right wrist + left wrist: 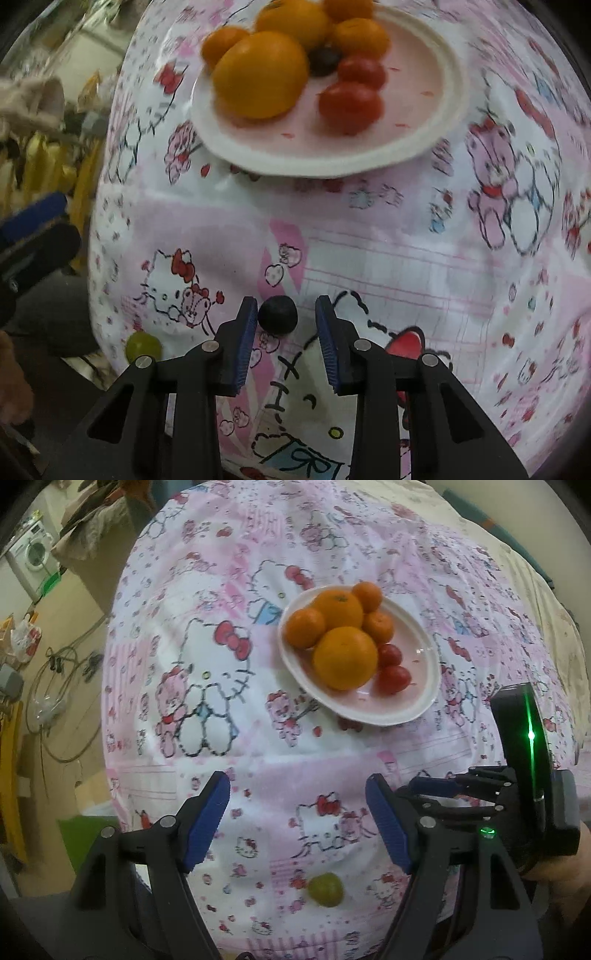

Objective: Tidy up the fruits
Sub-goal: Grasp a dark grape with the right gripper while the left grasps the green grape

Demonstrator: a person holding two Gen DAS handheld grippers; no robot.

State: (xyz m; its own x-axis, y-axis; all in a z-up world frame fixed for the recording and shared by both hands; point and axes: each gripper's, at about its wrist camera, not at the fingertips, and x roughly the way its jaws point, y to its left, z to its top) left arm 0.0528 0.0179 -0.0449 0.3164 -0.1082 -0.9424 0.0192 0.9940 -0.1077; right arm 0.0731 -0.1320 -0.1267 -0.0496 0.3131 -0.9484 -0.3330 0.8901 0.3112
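While a cartoon-print cloth (258, 738) covers the table, a white plate (424, 701) on it holds oranges (343, 657), tangerines (304, 627), two red tomatoes (394, 679) and one dark berry (324, 59). The left hand-held gripper (295, 812) stands wide, nothing between its pads, above a green grape (325, 889). The right hand-held gripper (286, 332) brackets a second dark berry (277, 315) on the cloth, its left pad touching and its right pad apart.

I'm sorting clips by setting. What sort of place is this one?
Probably a home, perhaps a laundry or utility corner: a washing machine stands at the back, cables lie on the floor, and a cartoon-print tablecloth covers the table.
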